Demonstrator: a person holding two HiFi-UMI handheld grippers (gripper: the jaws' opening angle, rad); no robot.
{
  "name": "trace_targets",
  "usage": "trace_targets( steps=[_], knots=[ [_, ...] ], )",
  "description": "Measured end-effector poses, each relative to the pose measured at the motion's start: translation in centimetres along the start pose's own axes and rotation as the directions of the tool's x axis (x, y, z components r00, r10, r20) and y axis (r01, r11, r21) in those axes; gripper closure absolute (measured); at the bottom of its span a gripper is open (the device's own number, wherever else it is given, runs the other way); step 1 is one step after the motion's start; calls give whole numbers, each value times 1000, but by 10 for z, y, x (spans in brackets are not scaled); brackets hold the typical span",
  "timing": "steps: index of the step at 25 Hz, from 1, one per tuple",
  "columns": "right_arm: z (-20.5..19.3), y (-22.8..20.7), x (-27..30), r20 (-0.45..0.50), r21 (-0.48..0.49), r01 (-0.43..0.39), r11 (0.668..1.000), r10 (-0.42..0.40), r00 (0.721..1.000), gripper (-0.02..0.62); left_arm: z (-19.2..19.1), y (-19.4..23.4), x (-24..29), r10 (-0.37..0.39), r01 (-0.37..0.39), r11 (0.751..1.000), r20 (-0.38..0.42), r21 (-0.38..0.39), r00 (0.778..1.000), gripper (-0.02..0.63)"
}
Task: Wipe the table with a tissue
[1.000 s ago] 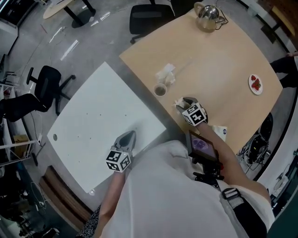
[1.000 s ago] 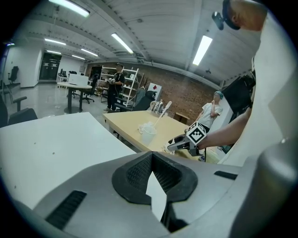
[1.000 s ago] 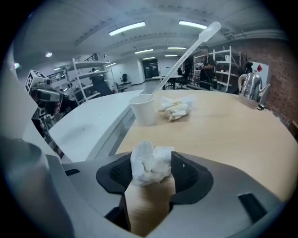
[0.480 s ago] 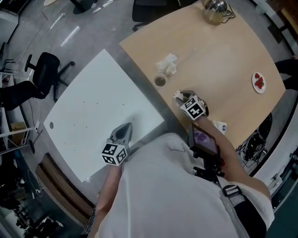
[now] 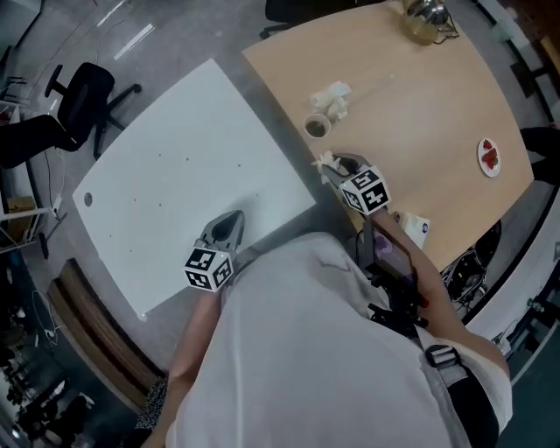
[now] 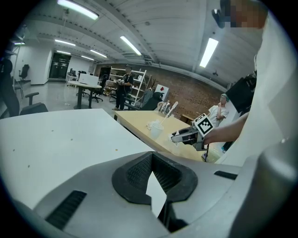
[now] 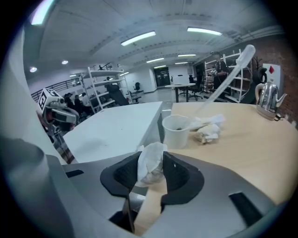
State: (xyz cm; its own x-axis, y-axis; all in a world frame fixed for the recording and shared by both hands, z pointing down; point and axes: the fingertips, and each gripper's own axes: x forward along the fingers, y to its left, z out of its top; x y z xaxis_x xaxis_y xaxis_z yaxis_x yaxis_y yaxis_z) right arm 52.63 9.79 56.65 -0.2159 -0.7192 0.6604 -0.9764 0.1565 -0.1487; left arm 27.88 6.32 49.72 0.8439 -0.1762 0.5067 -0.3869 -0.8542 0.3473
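My right gripper [image 5: 335,164] hangs over the left edge of the wooden table [image 5: 420,105], just this side of the paper cup [image 5: 315,127]. Its jaws have just been closing, and they are shut on a crumpled white tissue [image 7: 151,165], which also pokes out at the tip [image 5: 325,163]. My left gripper [image 5: 231,219] is over the near edge of the white table [image 5: 166,175]. Its jaws are shut with nothing between them. Across the gap, the left gripper view shows the right gripper [image 6: 179,136].
A cup [image 7: 177,131] holding a long white stick stands beside some used tissues [image 7: 208,130] on the wooden table. A metal kettle [image 5: 426,17], a plate with red food [image 5: 488,157] and a tissue pack [image 5: 415,227] lie farther out. An office chair [image 5: 74,109] stands left.
My right gripper has risen and moved left toward the wooden table's edge, tissue in its jaws. The left gripper has shifted a little along the white table's near edge.
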Motion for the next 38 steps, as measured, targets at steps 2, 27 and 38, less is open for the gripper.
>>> trace_targets(
  steps=[2, 27, 38],
  knots=[
    [8, 22, 9, 3, -29, -40, 999, 40, 999, 456, -4, 5, -8, 7, -7, 1000, 11, -9, 1000, 601],
    [11, 137, 109, -121, -382, 54, 923, -108, 987, 459, -79, 66, -148, 187, -172, 971, 77, -166, 979, 601],
    [7, 157, 111, -103, -405, 136, 904, -193, 976, 468, -89, 89, -174, 157, -144, 978, 79, -154, 984, 601]
  ],
)
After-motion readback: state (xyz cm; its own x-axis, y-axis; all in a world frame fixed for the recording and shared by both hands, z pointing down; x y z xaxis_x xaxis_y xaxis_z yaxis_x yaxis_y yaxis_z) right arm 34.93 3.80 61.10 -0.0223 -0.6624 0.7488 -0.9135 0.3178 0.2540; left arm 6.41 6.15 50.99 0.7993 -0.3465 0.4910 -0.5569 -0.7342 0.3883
